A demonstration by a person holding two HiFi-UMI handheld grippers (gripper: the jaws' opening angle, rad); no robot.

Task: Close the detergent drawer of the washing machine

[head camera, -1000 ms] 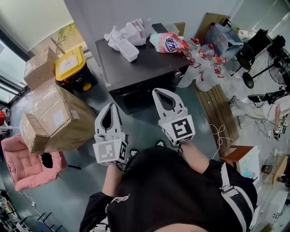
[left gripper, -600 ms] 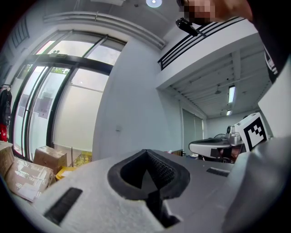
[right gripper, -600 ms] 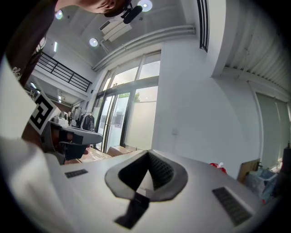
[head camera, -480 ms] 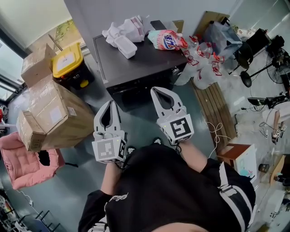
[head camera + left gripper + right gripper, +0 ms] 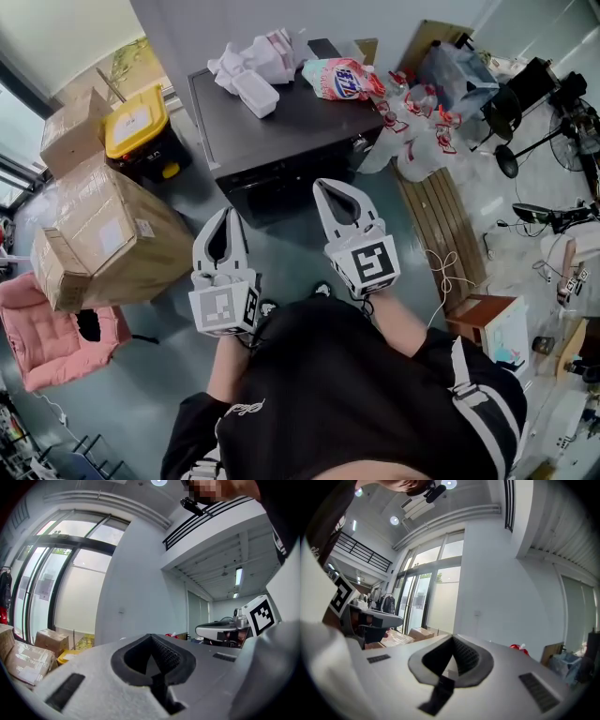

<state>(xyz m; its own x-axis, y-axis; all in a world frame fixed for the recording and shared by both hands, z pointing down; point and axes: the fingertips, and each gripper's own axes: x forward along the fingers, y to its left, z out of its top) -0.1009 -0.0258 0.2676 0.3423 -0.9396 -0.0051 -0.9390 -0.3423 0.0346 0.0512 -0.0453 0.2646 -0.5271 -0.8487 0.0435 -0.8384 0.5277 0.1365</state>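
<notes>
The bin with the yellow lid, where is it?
In the head view, the black bin with the yellow lid sits on the floor at the upper left, between a small brown cardboard box and the dark grey washing machine.

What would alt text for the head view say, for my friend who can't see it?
From above, a person in black holds the left gripper and right gripper, both shut and empty, short of a dark washing machine. A detergent bag and white packaging lie on its top; cardboard boxes stand at the picture's left.
</notes>
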